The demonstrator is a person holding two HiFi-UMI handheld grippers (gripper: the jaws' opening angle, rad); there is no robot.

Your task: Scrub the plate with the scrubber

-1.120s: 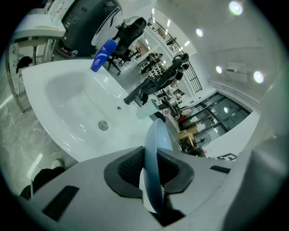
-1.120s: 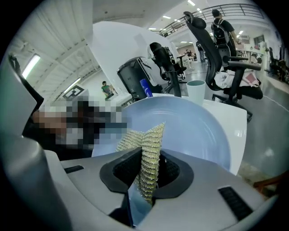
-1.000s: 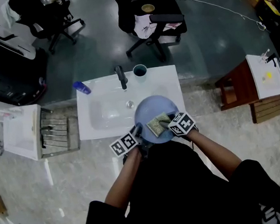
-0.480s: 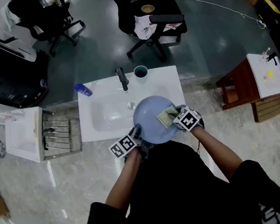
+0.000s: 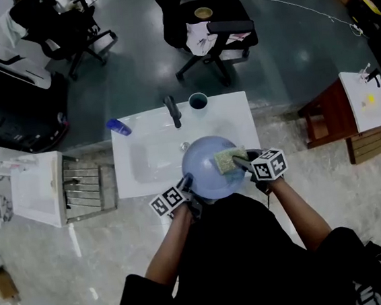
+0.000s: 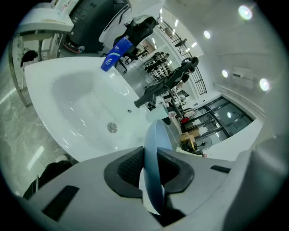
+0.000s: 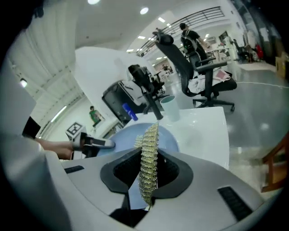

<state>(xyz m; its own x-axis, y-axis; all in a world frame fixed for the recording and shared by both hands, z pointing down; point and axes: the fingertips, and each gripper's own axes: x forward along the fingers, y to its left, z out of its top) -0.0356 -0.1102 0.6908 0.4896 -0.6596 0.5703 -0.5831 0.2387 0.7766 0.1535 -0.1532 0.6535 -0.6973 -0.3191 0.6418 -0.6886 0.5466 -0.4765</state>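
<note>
- The left tool is clamping the plate by its rim at 8 o'clock.
- The right tool is gripping the scrubber, which is lying on the plate toward 2 o'clock.

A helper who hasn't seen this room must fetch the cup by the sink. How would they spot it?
Start at the white sink in front of the person. On its far rim stand a blue bottle at the left, a black faucet, and the cup right of the faucet. It is the only round, open-topped thing there, pale with a dark inside.
</note>
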